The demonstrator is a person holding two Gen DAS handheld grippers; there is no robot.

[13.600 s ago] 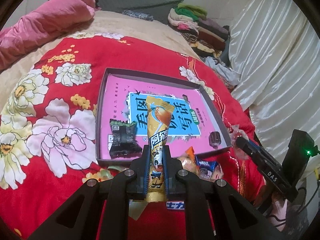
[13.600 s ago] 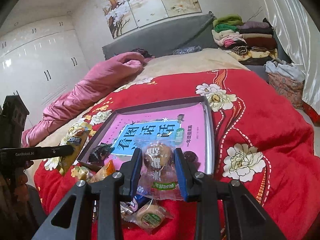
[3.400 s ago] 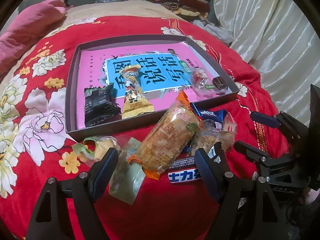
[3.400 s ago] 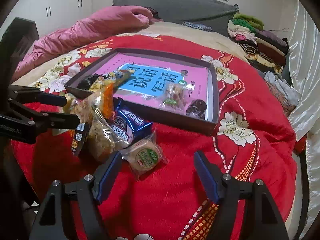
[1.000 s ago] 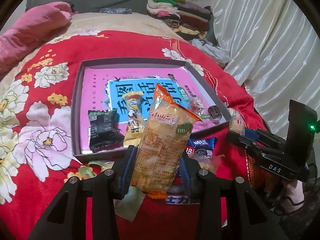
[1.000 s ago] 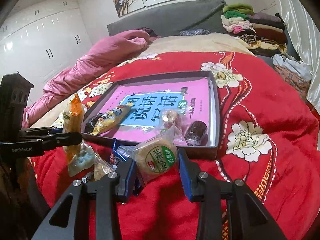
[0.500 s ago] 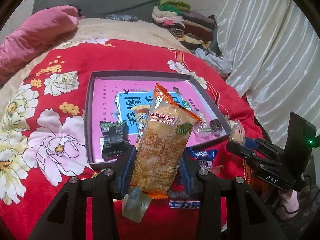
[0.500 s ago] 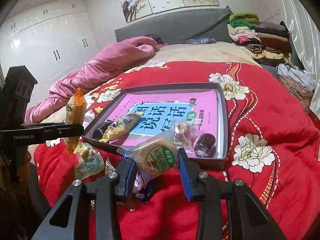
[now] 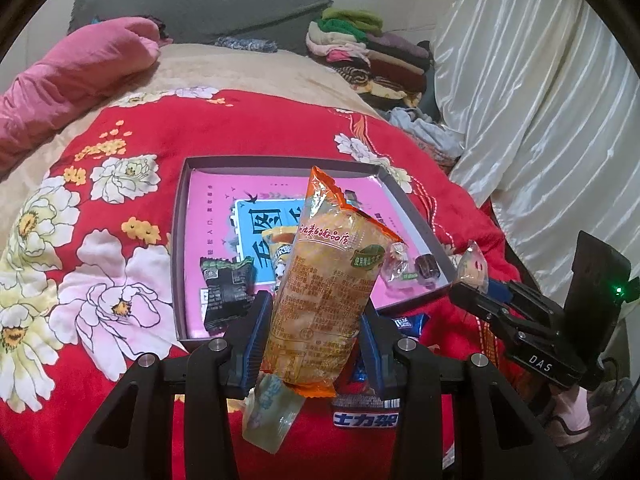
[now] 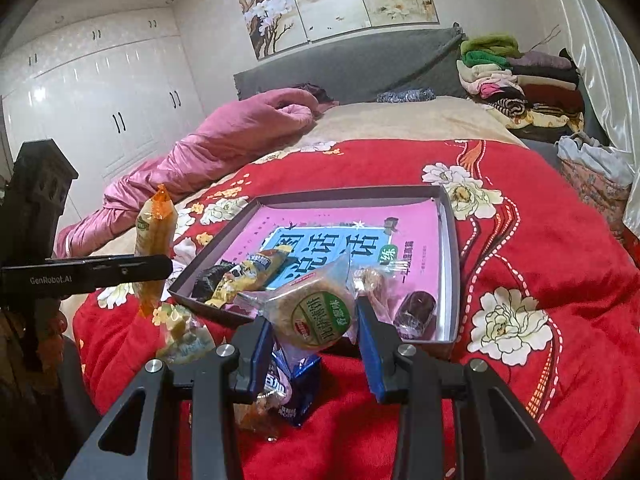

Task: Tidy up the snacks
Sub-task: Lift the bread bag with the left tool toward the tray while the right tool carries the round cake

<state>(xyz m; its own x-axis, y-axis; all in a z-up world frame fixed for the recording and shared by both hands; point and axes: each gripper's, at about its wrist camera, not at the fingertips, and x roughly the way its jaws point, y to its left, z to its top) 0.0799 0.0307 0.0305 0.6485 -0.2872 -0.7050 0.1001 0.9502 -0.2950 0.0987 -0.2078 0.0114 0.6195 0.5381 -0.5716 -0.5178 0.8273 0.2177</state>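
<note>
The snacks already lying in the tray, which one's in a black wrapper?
The black packet at the tray's near left corner. Beside it lies a yellow packet; the clear-wrapped sweet and the small dark brown one sit at the right end.

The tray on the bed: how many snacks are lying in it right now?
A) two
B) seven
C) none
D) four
D: the tray holds a black packet, a yellow packet, a clear-wrapped sweet and a dark sweet.
</note>
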